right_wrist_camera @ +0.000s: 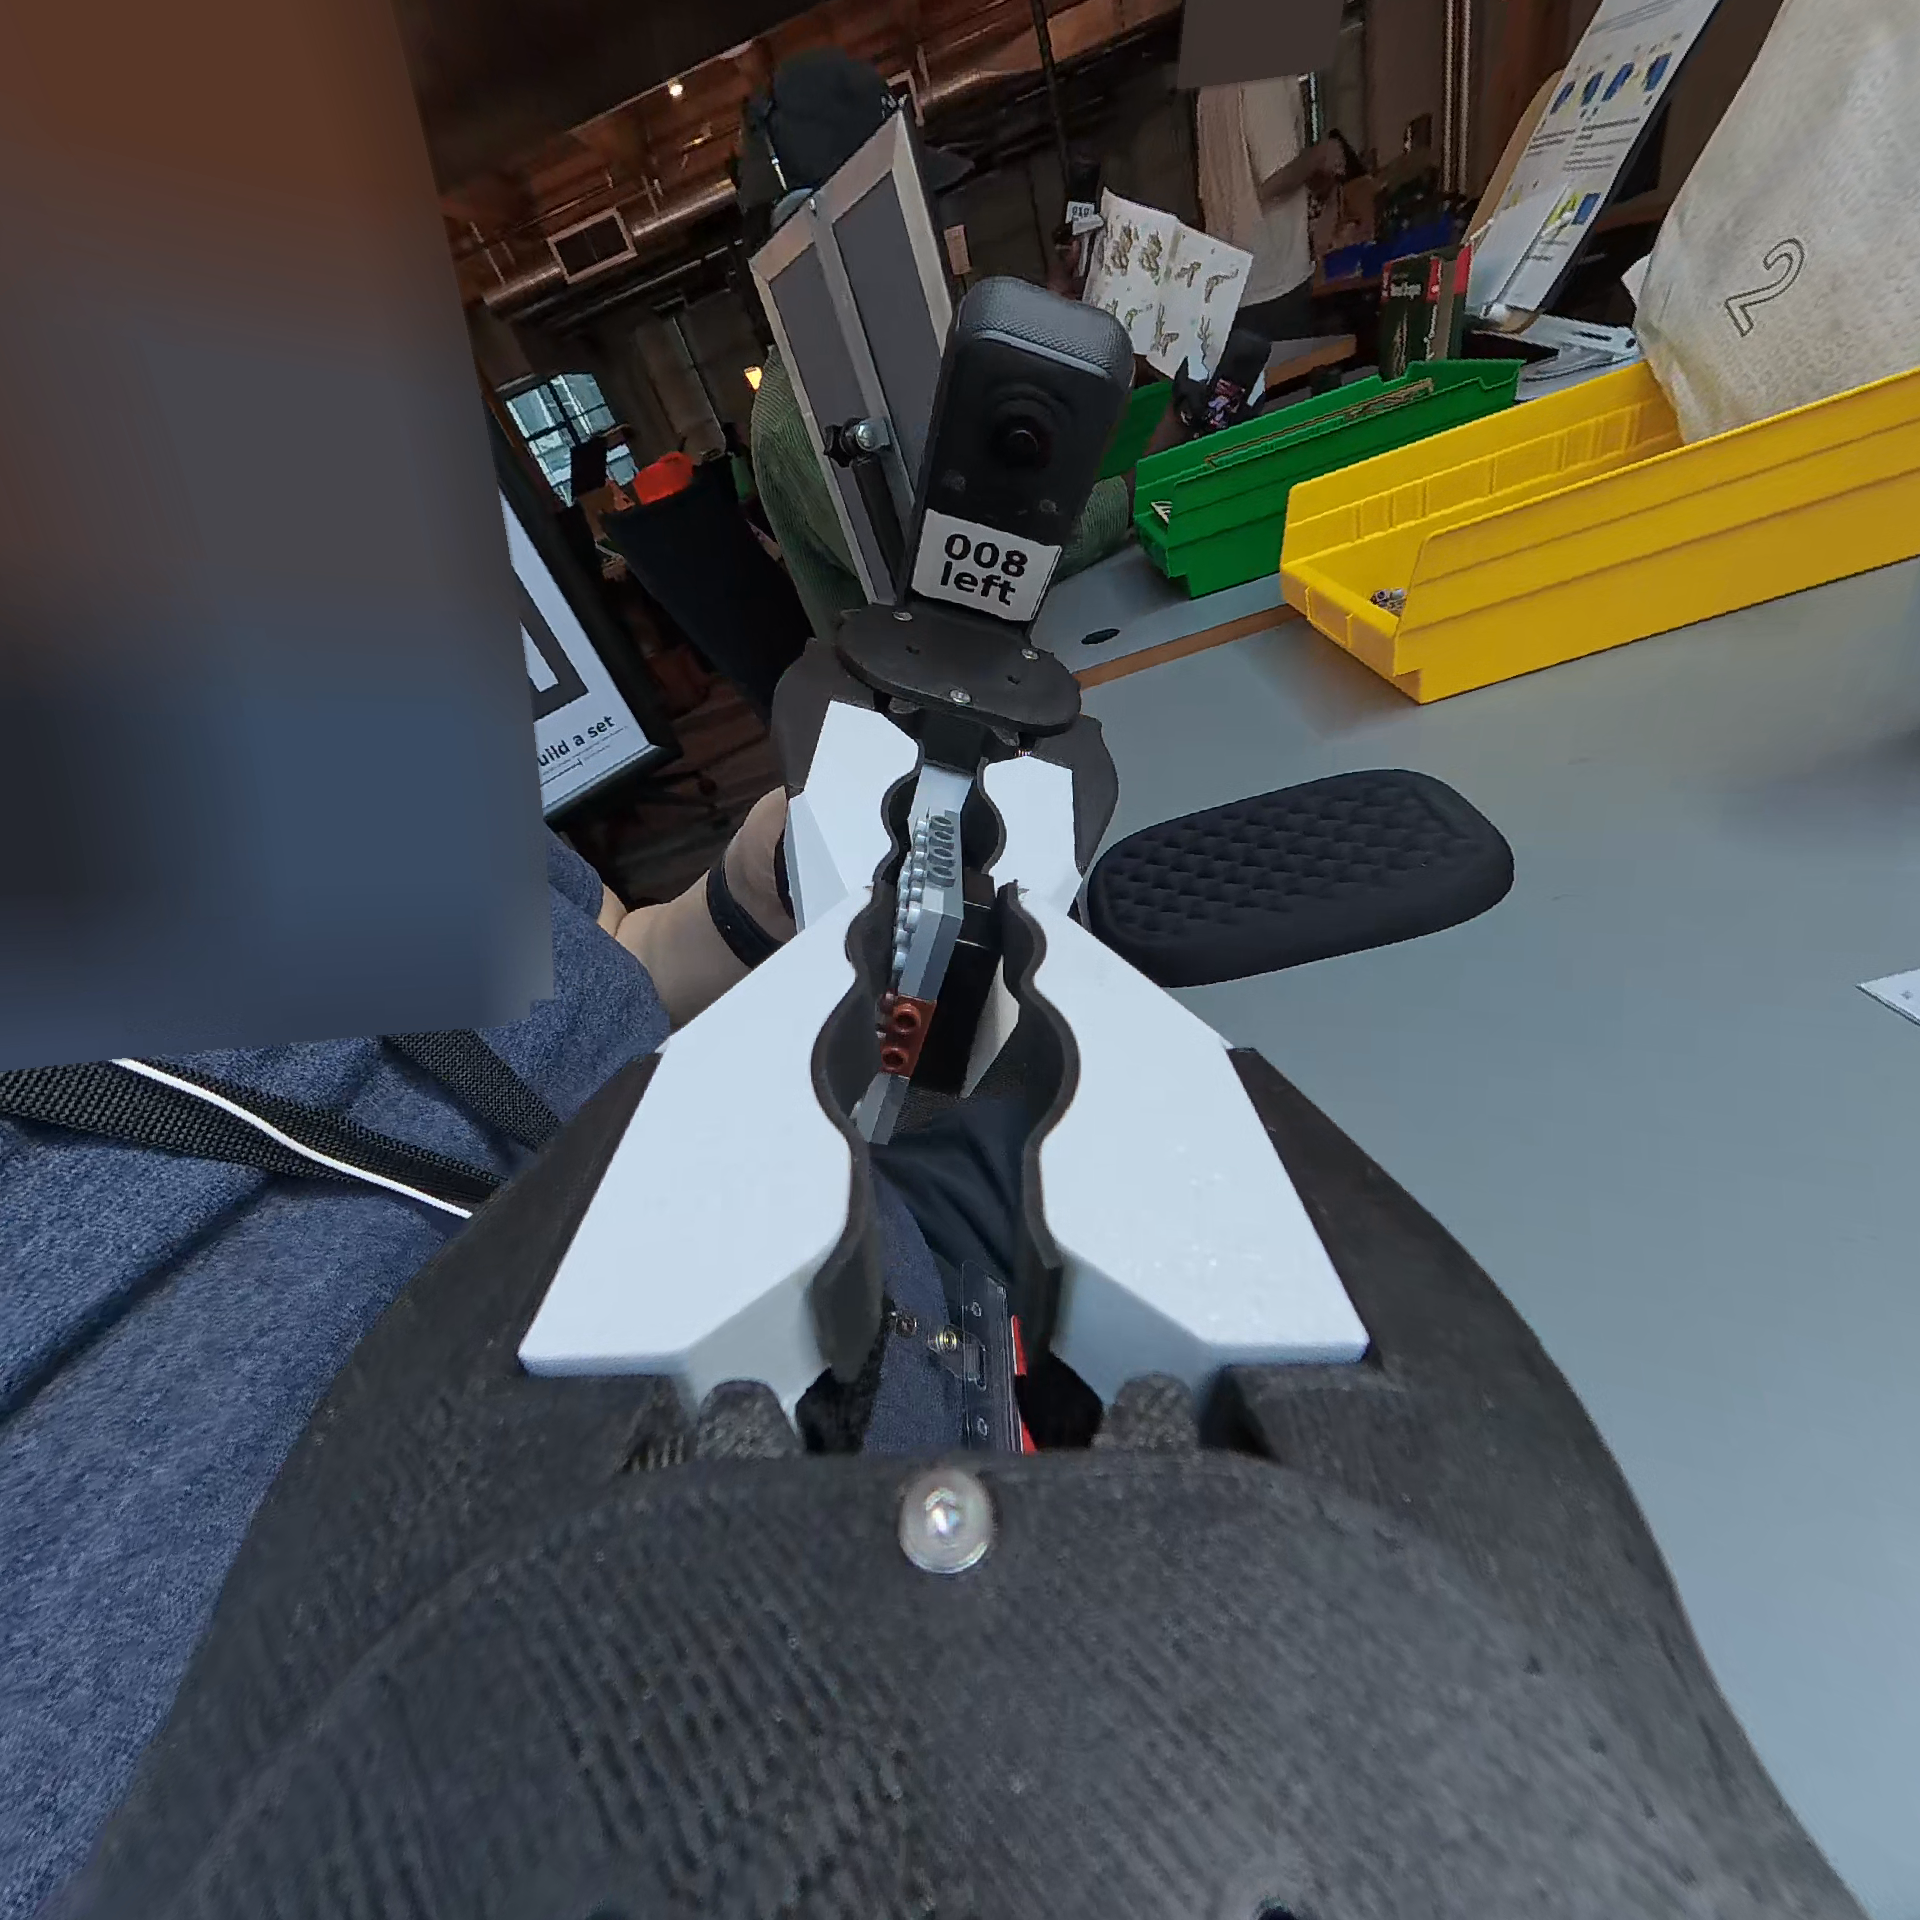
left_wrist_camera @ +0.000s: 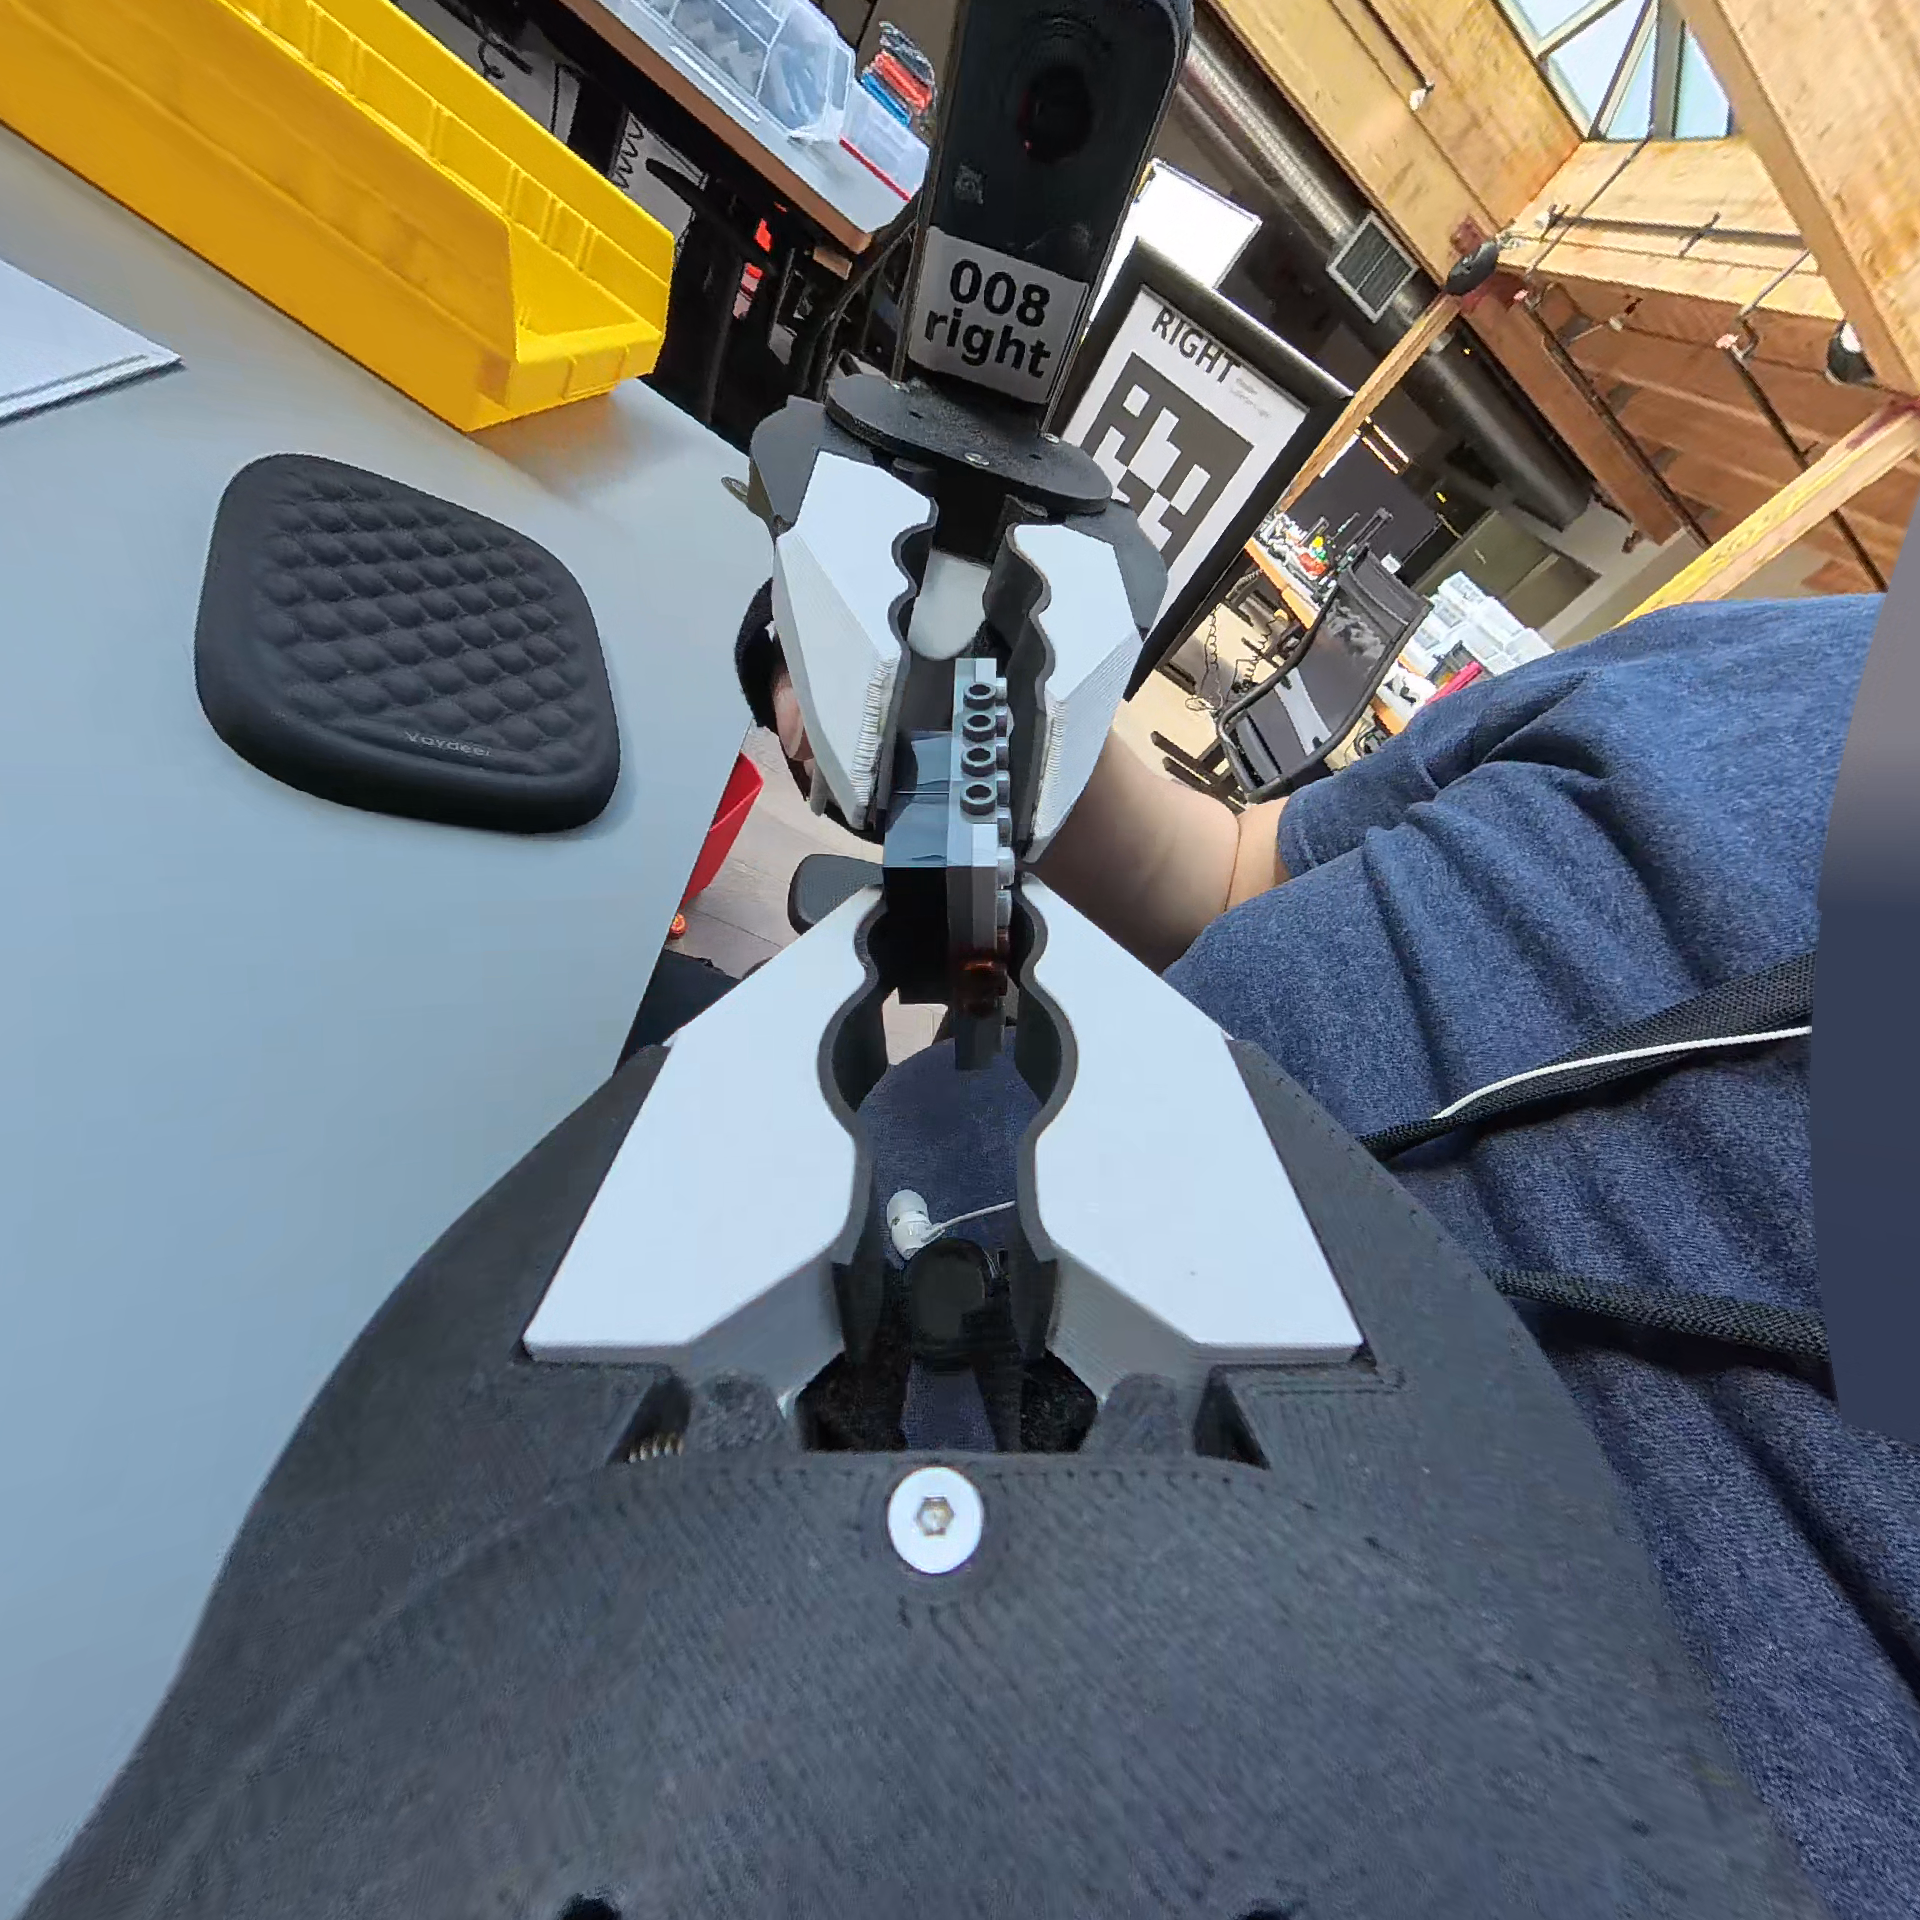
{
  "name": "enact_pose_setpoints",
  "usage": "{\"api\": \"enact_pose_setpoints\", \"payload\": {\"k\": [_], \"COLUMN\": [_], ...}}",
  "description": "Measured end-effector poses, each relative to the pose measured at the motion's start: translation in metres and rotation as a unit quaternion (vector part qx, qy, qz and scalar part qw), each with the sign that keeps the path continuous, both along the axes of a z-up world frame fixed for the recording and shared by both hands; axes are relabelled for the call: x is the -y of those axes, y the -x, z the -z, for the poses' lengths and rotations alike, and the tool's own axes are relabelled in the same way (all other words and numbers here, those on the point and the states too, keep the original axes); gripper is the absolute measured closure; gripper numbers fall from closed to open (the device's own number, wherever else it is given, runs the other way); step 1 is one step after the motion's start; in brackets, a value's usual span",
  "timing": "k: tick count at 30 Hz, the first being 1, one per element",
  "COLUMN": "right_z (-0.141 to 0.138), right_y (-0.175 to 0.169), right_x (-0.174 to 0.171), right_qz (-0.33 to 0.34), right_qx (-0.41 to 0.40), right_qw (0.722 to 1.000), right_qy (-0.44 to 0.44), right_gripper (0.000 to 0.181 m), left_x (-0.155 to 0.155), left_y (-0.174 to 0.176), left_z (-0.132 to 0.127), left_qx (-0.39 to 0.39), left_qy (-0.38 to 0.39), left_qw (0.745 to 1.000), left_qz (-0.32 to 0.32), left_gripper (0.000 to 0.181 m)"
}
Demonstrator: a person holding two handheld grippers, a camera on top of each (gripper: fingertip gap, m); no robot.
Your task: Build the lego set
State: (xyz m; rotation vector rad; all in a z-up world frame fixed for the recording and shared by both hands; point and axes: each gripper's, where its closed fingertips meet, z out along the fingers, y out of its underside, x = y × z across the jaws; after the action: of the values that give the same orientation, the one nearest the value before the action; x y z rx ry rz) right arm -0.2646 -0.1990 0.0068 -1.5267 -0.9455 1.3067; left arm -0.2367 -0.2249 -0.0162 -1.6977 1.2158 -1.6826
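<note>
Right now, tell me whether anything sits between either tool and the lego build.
Nothing visible does. Both tools, left and right, already grip the lego build from opposite ends, held in the air beside the table.

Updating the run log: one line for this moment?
left gripper: shut on lego assembly | right gripper: shut on lego assembly | held off the table

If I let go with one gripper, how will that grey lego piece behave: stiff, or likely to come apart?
The lego piece looks like rigid plastic, so it probably won't flex. It is several stacked parts, including a brown brick, so twisting might pop a joint. Held midair between the left gripper and right gripper, it would likely pivot.
</note>
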Motion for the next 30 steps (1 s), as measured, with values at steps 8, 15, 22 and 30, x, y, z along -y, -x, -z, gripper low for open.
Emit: {"api": "enact_pose_setpoints", "payload": {"k": [8,15,22,30], "right_z": [0.006,0.015,0.013,0.010], "right_y": [0.003,0.007,0.007,0.001], "right_x": [-0.005,-0.005,0.001,-0.013], "right_qz": [-0.002,-0.005,-0.026,0.016], "right_qx": [0.048,0.082,0.064,0.063], "right_qw": [0.999,0.997,0.998,0.998], "right_qy": [0.006,0.003,0.006,-0.010], "right_gripper": [0.161,0.168,0.172,0.140], "left_x": [-0.005,-0.008,-0.007,-0.011], "left_y": [0.000,-0.001,-0.002,0.000], "left_z": [0.011,0.020,0.021,0.012], "left_qx": [-0.027,-0.068,-0.086,-0.041], "left_qy": [0.033,-0.001,-0.063,-0.003], "left_qw": [0.999,0.998,0.994,0.999], "left_qz": [-0.004,-0.018,-0.026,-0.021], "left_gripper": [0.164,0.163,0.163,0.163]}}
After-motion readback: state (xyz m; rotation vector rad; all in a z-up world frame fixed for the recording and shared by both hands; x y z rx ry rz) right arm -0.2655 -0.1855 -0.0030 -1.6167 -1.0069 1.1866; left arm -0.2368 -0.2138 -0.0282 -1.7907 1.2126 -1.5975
